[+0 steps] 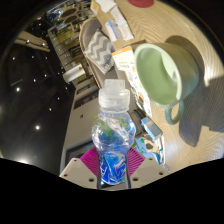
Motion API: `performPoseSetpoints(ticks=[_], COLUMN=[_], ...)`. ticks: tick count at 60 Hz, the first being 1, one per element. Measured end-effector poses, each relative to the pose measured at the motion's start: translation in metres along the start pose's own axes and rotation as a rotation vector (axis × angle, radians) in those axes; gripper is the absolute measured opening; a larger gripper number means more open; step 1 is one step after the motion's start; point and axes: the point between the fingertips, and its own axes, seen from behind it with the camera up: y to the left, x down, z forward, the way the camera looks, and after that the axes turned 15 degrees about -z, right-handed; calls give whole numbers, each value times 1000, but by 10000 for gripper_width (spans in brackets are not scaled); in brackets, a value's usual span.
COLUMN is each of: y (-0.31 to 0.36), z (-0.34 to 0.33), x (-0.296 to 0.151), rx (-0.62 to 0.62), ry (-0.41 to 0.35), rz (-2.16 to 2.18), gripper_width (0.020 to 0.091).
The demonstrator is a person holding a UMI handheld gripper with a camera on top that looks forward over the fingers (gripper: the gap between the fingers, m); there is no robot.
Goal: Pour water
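A clear plastic water bottle (113, 135) with a white cap and a blue label stands upright between my fingers. My gripper (113, 166) is shut on the bottle, both magenta pads (88, 160) pressing on its labelled lower part. A pale green mug (165, 75) with a handle sits just beyond and to the right of the bottle's cap, its opening turned toward me. The bottle's base is hidden below the fingers.
A light wooden table (205, 105) carries the mug. A small card or packet (152, 132) lies right of the bottle. Boxes and striped packaging (98, 45) stand further back. A dark speckled floor (35, 90) lies to the left of the table edge.
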Motion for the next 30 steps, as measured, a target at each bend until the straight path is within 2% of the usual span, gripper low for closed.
performPoseSetpoints(ticks=[8, 13, 20, 30], y=[27, 61, 107, 106], z=[-18, -24, -57, -94], x=[-21, -47, -108, -189], rx=[103, 177, 263, 461], ry=[32, -11, -98, -169], rz=[-473, -839, -1269, -1718], gripper_width=[319, 321, 324, 323])
